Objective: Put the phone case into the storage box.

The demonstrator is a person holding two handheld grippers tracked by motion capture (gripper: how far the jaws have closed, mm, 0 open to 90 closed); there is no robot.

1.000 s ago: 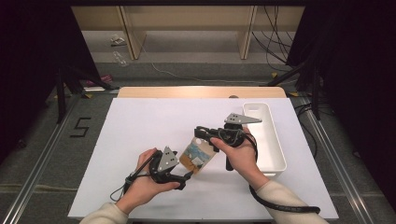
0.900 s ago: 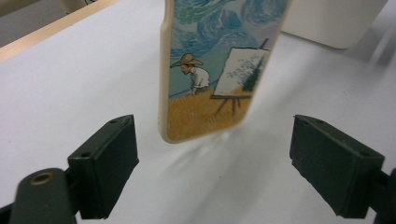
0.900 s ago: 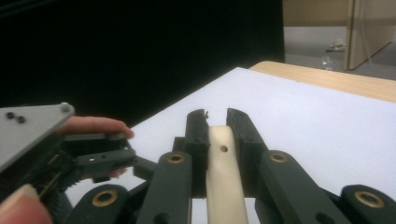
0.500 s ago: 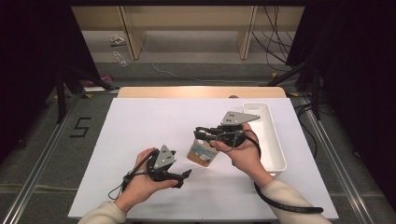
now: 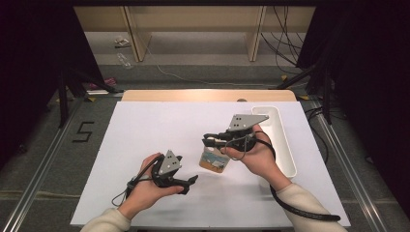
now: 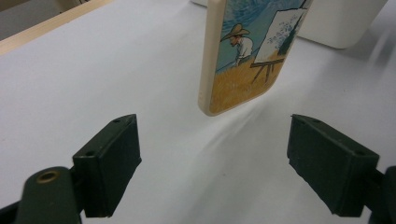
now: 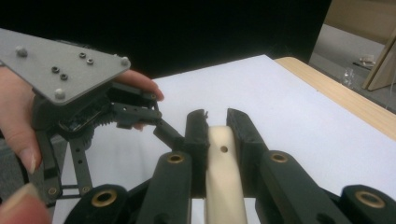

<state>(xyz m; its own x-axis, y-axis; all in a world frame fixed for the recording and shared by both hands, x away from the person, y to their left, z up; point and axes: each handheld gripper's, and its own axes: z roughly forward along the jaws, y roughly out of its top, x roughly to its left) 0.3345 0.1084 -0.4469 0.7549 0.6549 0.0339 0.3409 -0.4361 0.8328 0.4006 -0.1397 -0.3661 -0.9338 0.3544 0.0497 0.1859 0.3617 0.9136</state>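
Note:
A cream phone case [image 5: 214, 161] printed with a painter in a straw hat at an easel hangs upright just above the white table [image 5: 145, 130]. My right gripper [image 5: 212, 140] is shut on its top edge; in the right gripper view the jaws [image 7: 217, 119] clamp the cream rim [image 7: 223, 163]. My left gripper [image 5: 191, 182] rests low on the table to the case's left, open. In the left gripper view its jaws [image 6: 215, 135] stand wide apart with nothing between them, and the case [image 6: 243, 51] hangs a short way beyond them.
A long white tray [image 5: 285, 145] lies along the table's right side, just behind my right hand; its wall [image 6: 341, 23] is seen past the case. A wooden strip [image 5: 208, 95] runs along the table's far edge. Cables trail from both grippers.
My right gripper has carried the phone case up and to the right, away from the left gripper's jaws. The left hand has stayed where it was.

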